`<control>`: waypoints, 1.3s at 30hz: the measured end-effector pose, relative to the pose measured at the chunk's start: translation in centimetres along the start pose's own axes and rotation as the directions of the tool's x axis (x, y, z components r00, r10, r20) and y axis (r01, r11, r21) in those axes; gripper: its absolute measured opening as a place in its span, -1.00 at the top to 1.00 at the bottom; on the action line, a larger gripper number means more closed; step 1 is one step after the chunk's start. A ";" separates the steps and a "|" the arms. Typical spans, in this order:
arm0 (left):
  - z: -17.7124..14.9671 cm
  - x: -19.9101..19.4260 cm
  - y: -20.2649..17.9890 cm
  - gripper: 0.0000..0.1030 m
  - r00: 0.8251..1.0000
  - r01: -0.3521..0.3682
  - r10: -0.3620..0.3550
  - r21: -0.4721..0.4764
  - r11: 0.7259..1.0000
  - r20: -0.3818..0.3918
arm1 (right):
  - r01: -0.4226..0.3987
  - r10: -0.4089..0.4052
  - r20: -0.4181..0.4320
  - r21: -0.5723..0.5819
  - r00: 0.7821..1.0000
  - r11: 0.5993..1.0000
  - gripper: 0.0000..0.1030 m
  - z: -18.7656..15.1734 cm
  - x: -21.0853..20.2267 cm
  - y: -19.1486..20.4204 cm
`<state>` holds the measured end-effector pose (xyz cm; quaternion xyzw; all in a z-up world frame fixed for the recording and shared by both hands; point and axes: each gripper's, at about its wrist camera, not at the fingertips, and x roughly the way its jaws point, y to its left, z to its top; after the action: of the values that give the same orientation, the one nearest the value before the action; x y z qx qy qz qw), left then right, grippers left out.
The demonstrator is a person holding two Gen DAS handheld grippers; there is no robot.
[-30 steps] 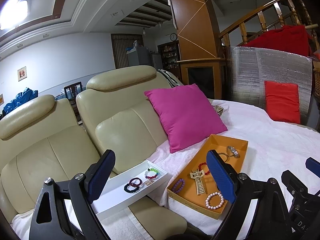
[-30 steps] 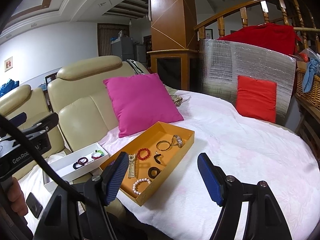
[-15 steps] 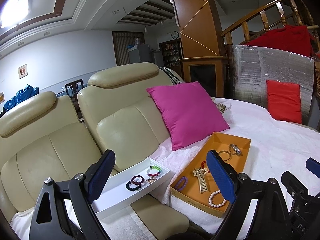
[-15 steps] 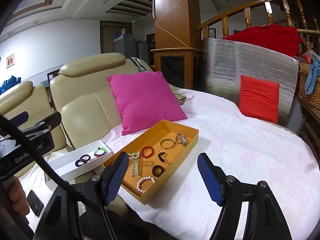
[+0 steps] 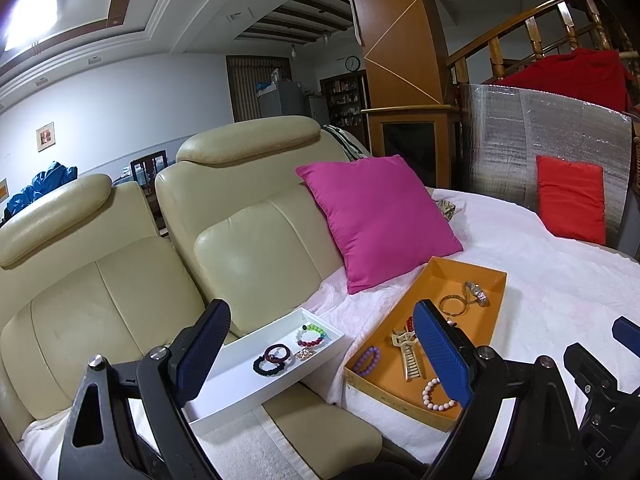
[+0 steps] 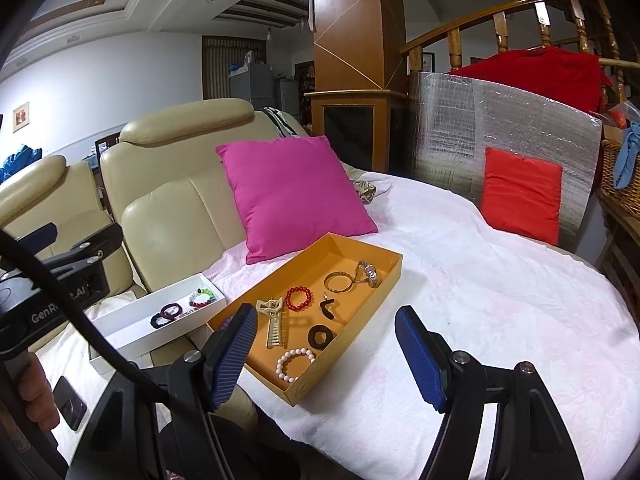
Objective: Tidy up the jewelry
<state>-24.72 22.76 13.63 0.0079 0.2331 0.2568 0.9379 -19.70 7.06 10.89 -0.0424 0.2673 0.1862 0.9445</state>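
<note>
Since the earlier frames, both views are being shifted slightly, so that the shallow orange cardboard tray [image 5: 486, 276] and the white rectangular tray [image 5: 224, 392] are being seen a little further right and lower; no piece of jewelry is being displaced.

Both pairs of tongs are being held released and empty above the scene. The left tongs [image 5: 324, 354] are being kept spread wide over the white tray, and the right tongs [image 6: 326, 354] are being kept spread over the near end of the orange tray, touching nothing.

The orange tray is being carried by a surface covered in a white cloth [image 6: 480, 280], just beside a cream leather sofa [image 5: 120, 280]. Inside it, a pale pink bead bracelet [image 6: 295, 364], a black ring-shaped hair tie [image 6: 321, 336], a beige hair claw [image 6: 273, 320], a red bead bracelet [image 6: 299, 298], a thin gold bangle [image 6: 339, 282], a silver wristwatch [image 6: 369, 271] and a purple bead bracelet [image 5: 367, 359] are being kept apart from one another, except that the bangle and watch are lying touching.

The white tray is being rested on the sofa seat, near the orange tray's left side. A multicoloured bead bracelet [image 5: 311, 335] and dark hair ties [image 5: 272, 358] are being held in its far end.

A magenta square cushion [image 5: 380, 220] is being propped against the sofa back behind the trays.
</note>
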 end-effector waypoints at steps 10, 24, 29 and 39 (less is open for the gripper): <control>-0.4 0.9 0.6 -0.80 1.000 0.005 -0.005 -0.007 1.000 -0.018 | 0.001 -0.001 -0.018 -0.002 1.000 1.000 -0.45 -0.1 0.9 0.6; -1.4 3.5 1.5 -0.80 0.998 0.006 -0.007 -0.015 1.000 -0.061 | 0.006 -0.007 -0.057 -0.017 0.998 1.000 -0.45 -0.4 3.0 1.9; -1.8 4.5 1.6 -0.80 0.997 0.004 -0.005 -0.015 1.000 -0.078 | 0.008 -0.009 -0.076 -0.016 0.997 1.000 -0.45 -0.7 4.0 2.2; -2.1 6.3 1.3 -0.80 0.994 0.025 -0.027 -0.020 0.999 -0.104 | 0.020 -0.021 -0.106 -0.016 0.994 1.000 -0.45 -0.8 5.5 2.3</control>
<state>-21.48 26.73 9.26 -0.0174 0.2793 0.2470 0.9277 -16.60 10.84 7.40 -0.0620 0.3151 0.1761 0.9305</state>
